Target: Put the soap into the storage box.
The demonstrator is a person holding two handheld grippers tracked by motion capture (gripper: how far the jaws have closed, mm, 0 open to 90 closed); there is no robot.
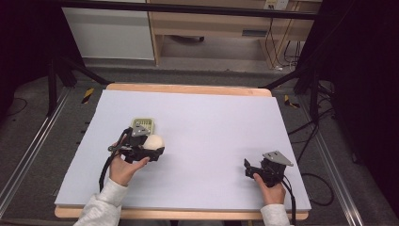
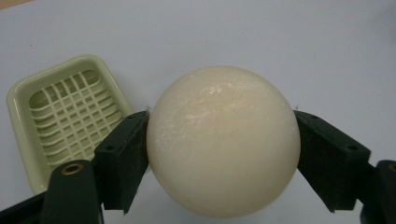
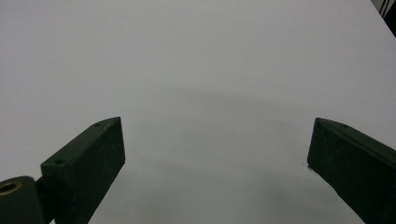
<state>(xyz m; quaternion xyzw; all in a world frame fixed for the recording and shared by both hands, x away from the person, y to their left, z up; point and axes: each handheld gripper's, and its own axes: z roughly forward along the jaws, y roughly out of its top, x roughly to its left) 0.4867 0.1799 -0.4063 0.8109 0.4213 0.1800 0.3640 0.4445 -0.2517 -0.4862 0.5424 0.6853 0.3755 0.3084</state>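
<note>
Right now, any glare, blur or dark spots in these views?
High view: table evenly lit, surroundings dark, picture soft. Left gripper view: ball sharp with mild sheen on top, dish clear, left gripper clamped on the ball. Right gripper view: right gripper open over a soft shadow, no glare.

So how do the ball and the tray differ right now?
The ball is round, smooth and solid; the tray is a shallow rectangle with a slatted grid floor. The ball is cream-white, the tray pale green. The ball is clamped between the left gripper pads, while the tray lies on the table beside it with nothing in it. Both are pale and plain-coloured.
</note>
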